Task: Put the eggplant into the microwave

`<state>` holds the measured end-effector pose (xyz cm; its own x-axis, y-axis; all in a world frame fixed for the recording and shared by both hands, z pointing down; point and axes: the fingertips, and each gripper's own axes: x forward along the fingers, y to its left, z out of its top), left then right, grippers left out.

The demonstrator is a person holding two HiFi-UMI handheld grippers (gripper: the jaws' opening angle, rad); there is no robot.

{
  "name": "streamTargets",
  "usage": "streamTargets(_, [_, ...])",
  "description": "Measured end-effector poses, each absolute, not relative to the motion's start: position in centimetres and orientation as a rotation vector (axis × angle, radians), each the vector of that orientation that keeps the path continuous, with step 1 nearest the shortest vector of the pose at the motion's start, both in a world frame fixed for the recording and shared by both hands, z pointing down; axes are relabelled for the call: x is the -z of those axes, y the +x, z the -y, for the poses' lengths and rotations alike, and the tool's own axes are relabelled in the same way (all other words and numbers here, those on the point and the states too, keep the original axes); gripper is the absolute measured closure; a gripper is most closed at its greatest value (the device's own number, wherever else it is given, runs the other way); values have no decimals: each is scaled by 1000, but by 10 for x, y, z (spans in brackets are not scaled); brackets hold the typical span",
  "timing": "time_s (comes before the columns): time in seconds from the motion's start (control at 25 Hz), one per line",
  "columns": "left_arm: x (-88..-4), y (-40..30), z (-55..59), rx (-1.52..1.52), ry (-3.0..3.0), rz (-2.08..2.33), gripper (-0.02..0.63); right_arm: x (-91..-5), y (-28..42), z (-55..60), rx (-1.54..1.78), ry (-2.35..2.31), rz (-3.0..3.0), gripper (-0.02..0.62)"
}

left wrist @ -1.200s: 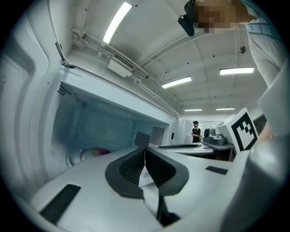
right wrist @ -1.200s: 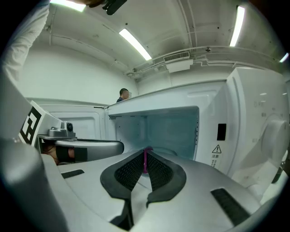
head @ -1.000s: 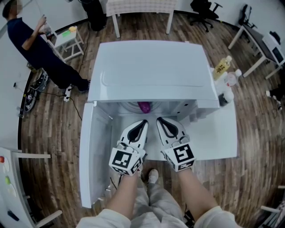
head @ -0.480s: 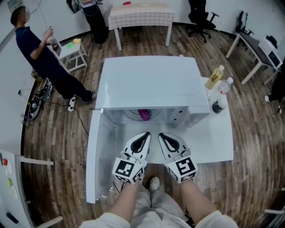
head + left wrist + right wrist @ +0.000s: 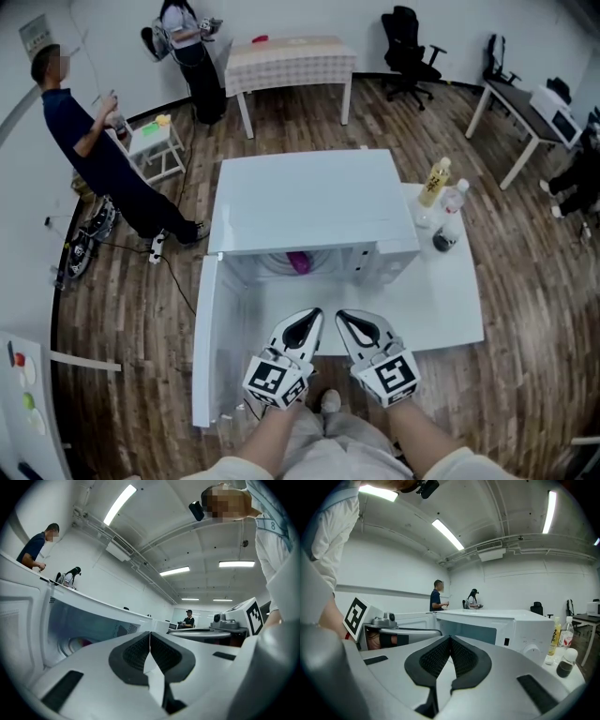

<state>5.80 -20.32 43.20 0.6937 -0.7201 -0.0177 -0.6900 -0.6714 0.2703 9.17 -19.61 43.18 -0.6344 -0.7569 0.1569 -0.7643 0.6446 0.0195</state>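
Note:
The white microwave [image 5: 309, 202] stands on a white table [image 5: 450, 300], its door [image 5: 208, 347] swung open to the left. The purple eggplant [image 5: 298, 262] lies inside the cavity on the turntable; a sliver of the eggplant [image 5: 85, 642] shows in the left gripper view. My left gripper [image 5: 310, 319] and right gripper [image 5: 345, 320] hover side by side in front of the opening, clear of it. Both are shut with nothing between the pads, as the left gripper [image 5: 150, 641] and the right gripper [image 5: 450, 644] show in their own views.
A yellow bottle [image 5: 435, 183], a clear bottle [image 5: 454, 201] and a small dark jar [image 5: 442, 240] stand on the table right of the microwave. One person [image 5: 94, 150] stands at the left, another [image 5: 185, 37] by a cloth-covered table [image 5: 291, 61] at the back.
Both grippers have drawn back from the microwave opening towards me and risen a little. The eggplant stays inside, and the jaws remain shut.

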Motion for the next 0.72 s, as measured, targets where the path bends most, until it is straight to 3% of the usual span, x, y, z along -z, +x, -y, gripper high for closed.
streamTargets(0.72, [-346, 80, 129, 224, 2847, 752, 600, -364, 133, 105, -73, 1204, 2792, 563])
